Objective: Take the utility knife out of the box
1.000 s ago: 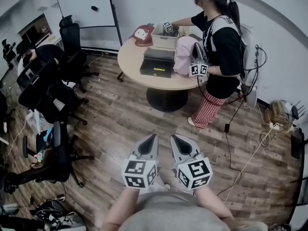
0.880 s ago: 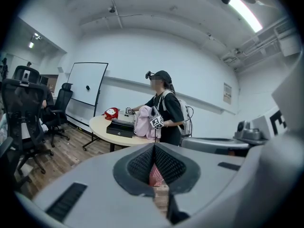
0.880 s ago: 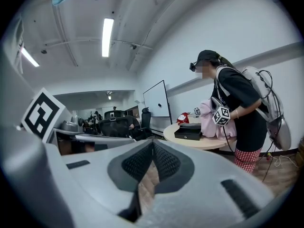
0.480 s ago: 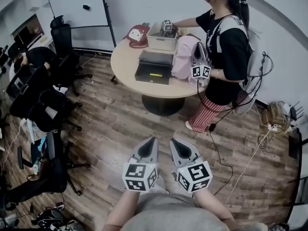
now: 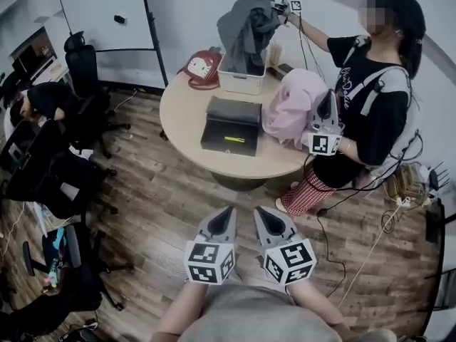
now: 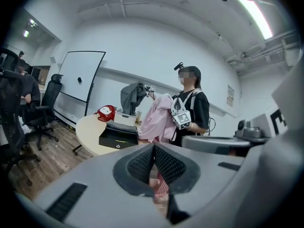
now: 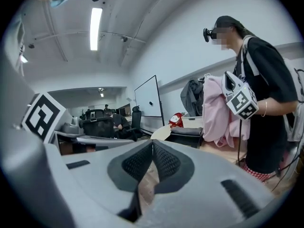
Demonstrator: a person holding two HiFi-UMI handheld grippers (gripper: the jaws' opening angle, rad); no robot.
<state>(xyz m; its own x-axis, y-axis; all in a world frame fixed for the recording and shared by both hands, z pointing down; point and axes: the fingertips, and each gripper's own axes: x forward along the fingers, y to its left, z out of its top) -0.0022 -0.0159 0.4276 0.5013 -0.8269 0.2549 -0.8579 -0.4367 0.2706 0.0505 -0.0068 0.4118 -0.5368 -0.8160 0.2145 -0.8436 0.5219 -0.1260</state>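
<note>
A black box [image 5: 231, 128] with a yellow-green mark on its front stands shut on the round wooden table [image 5: 187, 120], with a grey folded item on its lid. No utility knife shows in any view. My left gripper [image 5: 227, 213] and right gripper [image 5: 261, 213] are side by side over the floor, well short of the table, both pointing toward it. Each is shut with nothing between its pads. In the left gripper view the black box [image 6: 117, 136] lies ahead beyond my left gripper [image 6: 153, 149]. In the right gripper view the black box [image 7: 186, 136] sits past my right gripper [image 7: 152, 147].
Another person [image 5: 370, 112] stands at the table's right, holding a pink garment [image 5: 291, 110] and lifting a grey garment [image 5: 246, 27] above a white bin [image 5: 241, 83]. A red bag [image 5: 201, 68] lies at the table's back. Office chairs [image 5: 60, 184] crowd the left; cables [image 5: 370, 241] run across the floor at right.
The table and box have come closer in the head view as both grippers moved forward together. The other person has raised a grey garment out of the white bin.
</note>
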